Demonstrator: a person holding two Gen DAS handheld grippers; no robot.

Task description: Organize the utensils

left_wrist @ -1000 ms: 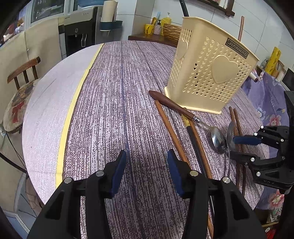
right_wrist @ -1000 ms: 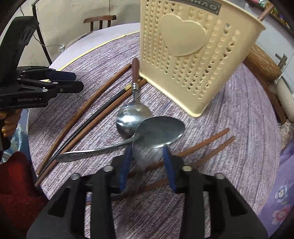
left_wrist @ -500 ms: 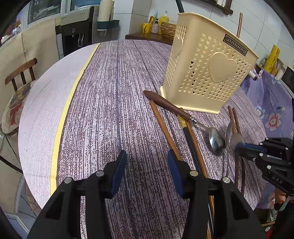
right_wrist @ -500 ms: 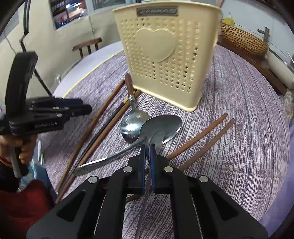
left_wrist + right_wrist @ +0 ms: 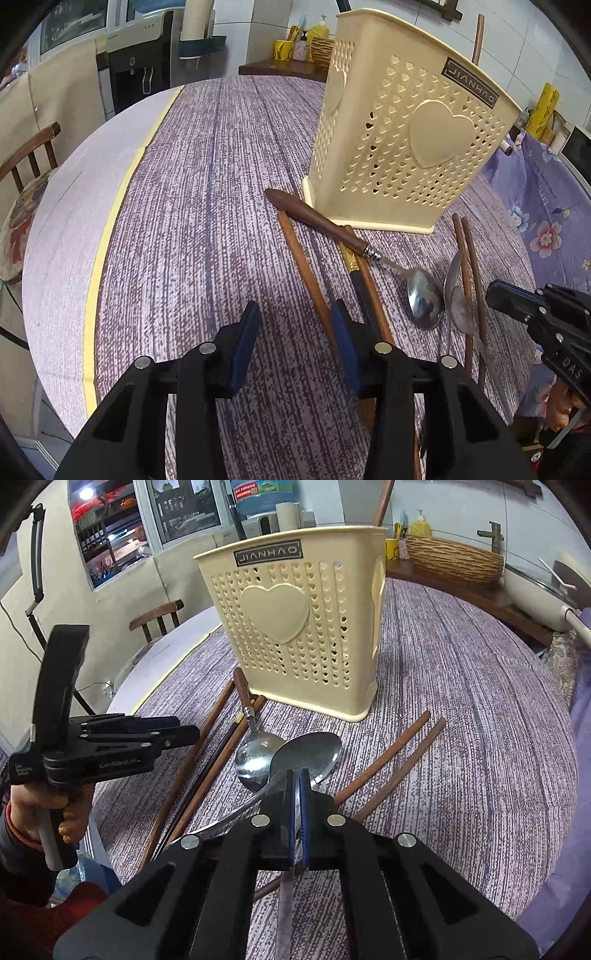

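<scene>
Right tongs [image 5: 297, 775] have clamped the flat steel spoon [image 5: 314, 747].

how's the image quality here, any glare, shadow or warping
Left wrist view: fisheye bows the round purple-clothed table; a soft shadow lies ahead of the left gripper. Right wrist view: glare on the all-metal spoon; the cream perforated plastic holder is sharp.

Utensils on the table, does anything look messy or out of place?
Yes: chopsticks and two spoons lie scattered and crossing on the table beside the cream utensil holder instead of standing inside it.
</scene>
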